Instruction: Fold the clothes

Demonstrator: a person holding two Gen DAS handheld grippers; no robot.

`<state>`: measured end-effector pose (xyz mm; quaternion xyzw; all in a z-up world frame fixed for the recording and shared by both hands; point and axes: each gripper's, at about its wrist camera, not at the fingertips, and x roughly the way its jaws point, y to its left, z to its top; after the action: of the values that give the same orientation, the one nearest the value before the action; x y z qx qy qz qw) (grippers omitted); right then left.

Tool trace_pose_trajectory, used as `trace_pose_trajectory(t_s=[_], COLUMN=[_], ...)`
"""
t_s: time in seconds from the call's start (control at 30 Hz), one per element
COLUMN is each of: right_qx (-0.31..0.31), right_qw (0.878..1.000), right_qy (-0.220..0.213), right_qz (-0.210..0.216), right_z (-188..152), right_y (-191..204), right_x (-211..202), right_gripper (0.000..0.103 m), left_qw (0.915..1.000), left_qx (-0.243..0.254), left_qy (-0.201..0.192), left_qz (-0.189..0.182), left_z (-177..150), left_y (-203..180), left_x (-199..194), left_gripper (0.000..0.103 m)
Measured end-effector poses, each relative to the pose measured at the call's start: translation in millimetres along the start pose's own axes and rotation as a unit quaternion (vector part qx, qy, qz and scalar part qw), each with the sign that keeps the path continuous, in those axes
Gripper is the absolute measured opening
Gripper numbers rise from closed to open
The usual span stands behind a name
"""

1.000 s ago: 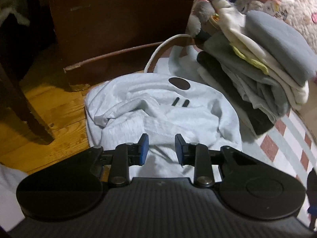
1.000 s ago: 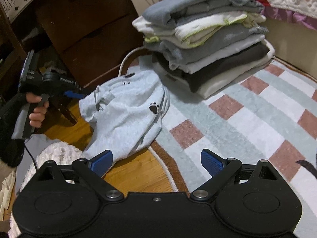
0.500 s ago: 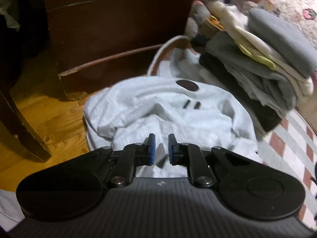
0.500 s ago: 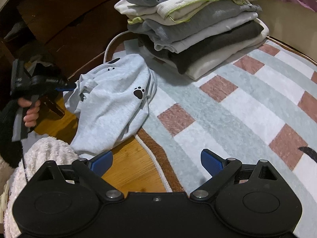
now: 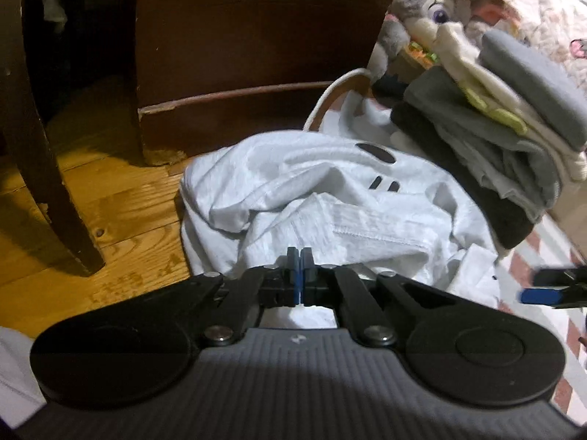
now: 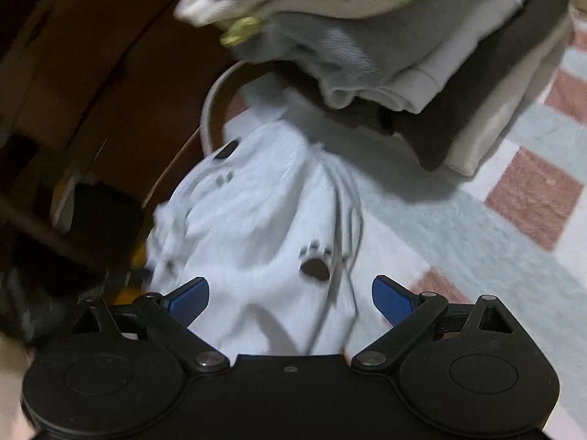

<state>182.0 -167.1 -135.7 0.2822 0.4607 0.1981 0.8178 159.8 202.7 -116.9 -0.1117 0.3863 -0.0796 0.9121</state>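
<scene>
A crumpled pale grey garment (image 5: 330,190) with dark paw prints lies half on the wooden floor and half on the checked rug (image 6: 477,205). My left gripper (image 5: 300,267) is at its near ribbed hem, pads pressed together, apparently pinching the cloth edge. In the right wrist view the same garment (image 6: 264,227) fills the middle, blurred by motion. My right gripper (image 6: 291,295) hovers open just above its near end, beside a paw print (image 6: 313,267). The right gripper's blue fingers (image 5: 543,293) also show at the right edge of the left wrist view.
A tall stack of folded clothes (image 5: 495,128) (image 6: 403,55) stands on the rug just behind the garment, with a plush toy (image 5: 433,11) behind it. Dark wooden furniture (image 5: 238,55) and a chair leg (image 5: 47,146) border the wooden floor (image 5: 110,201).
My left gripper went from nearly shut to fully shut at the garment's hem. My right gripper moved forward and down over the garment, still open.
</scene>
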Motion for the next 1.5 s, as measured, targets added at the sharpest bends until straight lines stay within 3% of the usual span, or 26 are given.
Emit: trace_pose_trajectory(t_s=[0.13,0.23,0.27,0.3,0.37,0.43,0.57,0.63,0.7,0.77,0.83,0.9,0.97,1.07,1.2,1.5], right_qx=[0.058,0.111,0.121,0.128,0.132,0.13,0.131,0.139,0.142,0.142,0.139,0.119,0.097,0.08,0.052,-0.036], right_qw=[0.998,0.993,0.992,0.99,0.99,0.99,0.99,0.988,0.986,0.984,0.981,0.982,0.985,0.985,0.986,0.989], right_qy=[-0.026,-0.033,-0.031,-0.03,-0.029,-0.026,-0.023,-0.021,-0.015,-0.013,-0.01,-0.014,-0.016,-0.028,-0.049,-0.121], right_qz=[0.003,0.027,0.035,0.041,0.049,0.05,0.053,0.065,0.085,0.102,0.132,0.146,0.143,0.153,0.15,0.084], right_z=[3.4,-2.6,-4.4,-6.0,-8.1,-8.2,-6.3,-5.7,-6.0,-5.5,-8.1,-10.8,-11.3,-11.1,-12.6,-33.9], right_y=[-16.6,-28.1,-30.2,-31.5,-33.7,-35.2,-37.8,-39.2,-39.4,-34.5,-28.1,-20.2,-12.8,-6.3,4.8,4.6], right_x=[24.1,31.4,31.9,31.8,32.5,34.7,43.3,52.4,63.9,68.6,65.2,55.5,44.9,25.0,-14.2,-163.5], right_gripper=[0.098,0.098,0.098,0.098,0.098,0.098,0.098,0.099,0.1,0.098,0.08,0.039,0.022,0.017,0.015,0.014], left_qw=[0.9988,0.9979,0.9974,0.9967,0.9947,0.9926,0.9844,0.9775,0.9783,0.9848,0.9939,0.9984,0.999,0.9967,0.9924,0.9734], left_qx=[-0.041,-0.062,-0.068,-0.075,-0.096,-0.117,-0.125,-0.148,-0.148,-0.126,-0.074,-0.025,-0.003,0.036,0.04,0.091], left_qy=[0.01,-0.01,-0.022,-0.033,-0.038,-0.019,0.073,0.094,0.095,0.07,0.036,0.005,-0.023,-0.065,-0.09,-0.139], left_qz=[-0.026,-0.014,-0.005,0.003,-0.003,-0.026,-0.1,-0.117,-0.11,-0.097,-0.073,-0.051,-0.038,-0.035,-0.073,-0.157], left_z=[-2.7,-5.0,-5.6,-6.2,-6.5,-7.5,-15.4,-20.7,-18.8,-13.9,-8.1,-2.2,3.3,14.1,22.0,12.3], left_y=[16.2,27.1,30.2,33.3,41.3,47.8,41.2,39.7,36.6,27.5,8.3,-11.9,-29.8,-54.6,-82.2,-167.6], left_x=[9.1,7.9,6.3,4.7,6.1,15.3,52.3,67.2,69.4,58.2,41.3,24.1,7.7,-18.5,-46.8,-97.6], left_gripper=[0.007,0.038,0.055,0.062,0.063,0.071,0.079,0.067,0.009,0.007,0.006,0.006,0.006,0.005,0.005,0.005])
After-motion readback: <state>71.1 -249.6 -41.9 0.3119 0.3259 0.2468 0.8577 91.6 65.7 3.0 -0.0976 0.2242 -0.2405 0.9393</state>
